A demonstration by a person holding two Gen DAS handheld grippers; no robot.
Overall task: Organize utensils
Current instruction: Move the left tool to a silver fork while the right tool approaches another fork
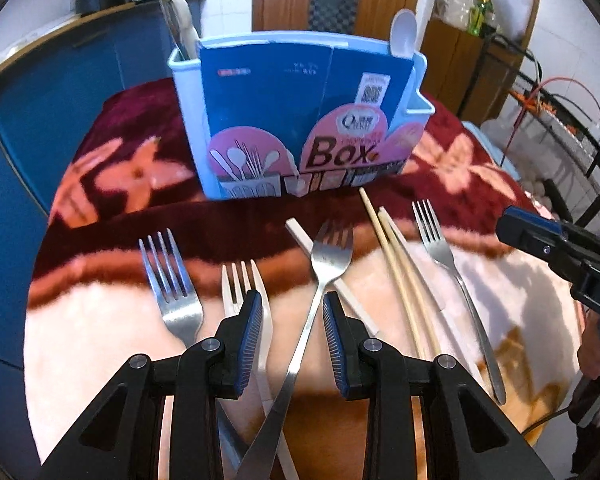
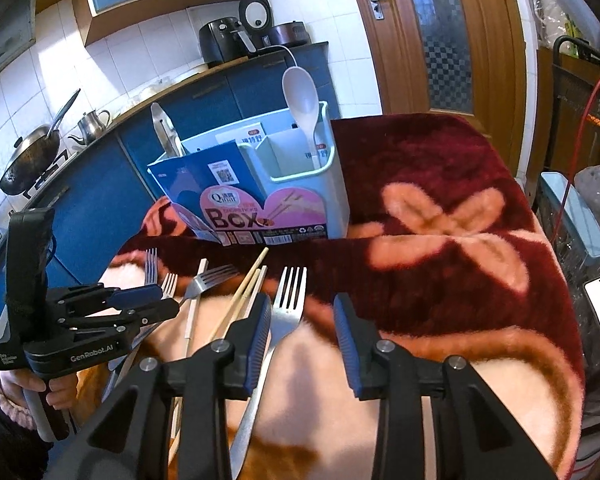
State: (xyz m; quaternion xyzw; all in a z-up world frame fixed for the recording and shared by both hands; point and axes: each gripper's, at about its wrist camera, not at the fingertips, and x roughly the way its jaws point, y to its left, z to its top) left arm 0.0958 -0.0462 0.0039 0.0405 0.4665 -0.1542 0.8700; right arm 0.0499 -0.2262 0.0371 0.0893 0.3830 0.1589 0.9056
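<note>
A light blue utensil box (image 1: pixel 300 120) stands at the back of the blanket-covered table; it also shows in the right wrist view (image 2: pixel 260 184). A white spoon (image 2: pixel 304 108) and a metal utensil (image 2: pixel 164 128) stand in it. Several forks and chopsticks lie in front. My left gripper (image 1: pixel 292 308) is open, its fingers either side of a steel fork (image 1: pixel 324 264), beside a white plastic fork (image 1: pixel 240 284). My right gripper (image 2: pixel 302 316) is open over another steel fork (image 2: pixel 286 312), which shows in the left wrist view (image 1: pixel 444 256). Wooden chopsticks (image 1: pixel 396 272) and a white chopstick (image 1: pixel 304 240) lie between.
Another steel fork (image 1: pixel 172 280) lies far left. The table has a red and pink floral blanket (image 2: pixel 440 220). Blue kitchen cabinets (image 2: pixel 100 184) with a wok (image 2: pixel 28 160) and kettle are behind left; a wooden door (image 2: pixel 440 32) is behind, and a wire rack (image 2: pixel 572 220) stands right.
</note>
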